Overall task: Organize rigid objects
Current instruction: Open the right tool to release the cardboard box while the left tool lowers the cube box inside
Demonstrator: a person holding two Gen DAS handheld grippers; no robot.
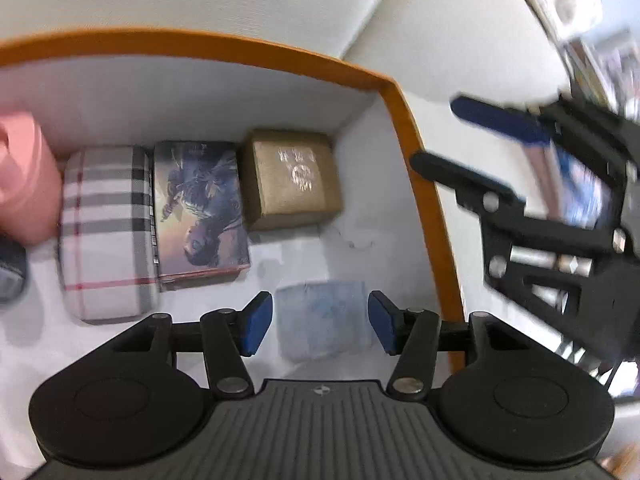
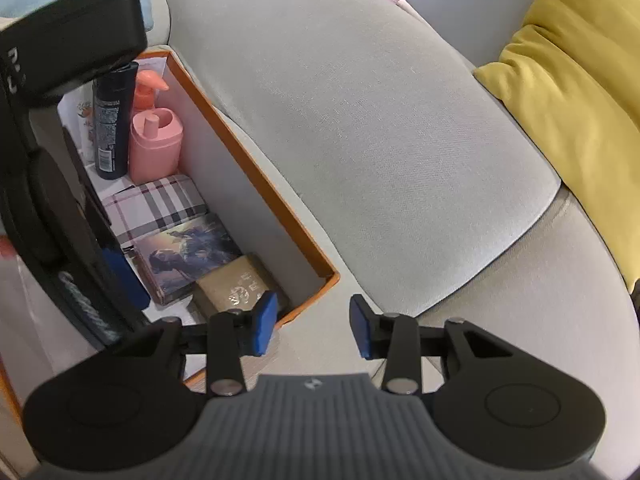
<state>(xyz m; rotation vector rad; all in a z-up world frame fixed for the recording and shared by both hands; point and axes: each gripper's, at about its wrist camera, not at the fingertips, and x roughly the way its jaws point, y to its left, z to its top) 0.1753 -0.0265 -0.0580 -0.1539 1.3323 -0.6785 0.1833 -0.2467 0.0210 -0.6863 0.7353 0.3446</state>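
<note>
An orange-rimmed white box [image 1: 420, 160] sits on a grey sofa. In it lie a plaid case [image 1: 106, 232], a picture-covered box [image 1: 200, 208], a tan box [image 1: 294, 178], a pink container [image 1: 24, 184] and a pale blue packet [image 1: 322, 320]. My left gripper [image 1: 320, 322] is open and empty, hovering over the packet inside the box. My right gripper [image 2: 313, 326] is open and empty above the box's near corner [image 2: 332, 278]; it also shows blurred in the left wrist view [image 1: 472, 140]. The right wrist view shows the plaid case [image 2: 156, 204], picture box [image 2: 188, 252], tan box [image 2: 236, 284] and pink container [image 2: 154, 146].
A dark bottle [image 2: 112, 120] stands beside the pink container in the box. The left gripper's body [image 2: 60, 140] hides the box's left part. The grey sofa seat [image 2: 380, 120] stretches right, with a yellow cushion [image 2: 580, 92] at its far end.
</note>
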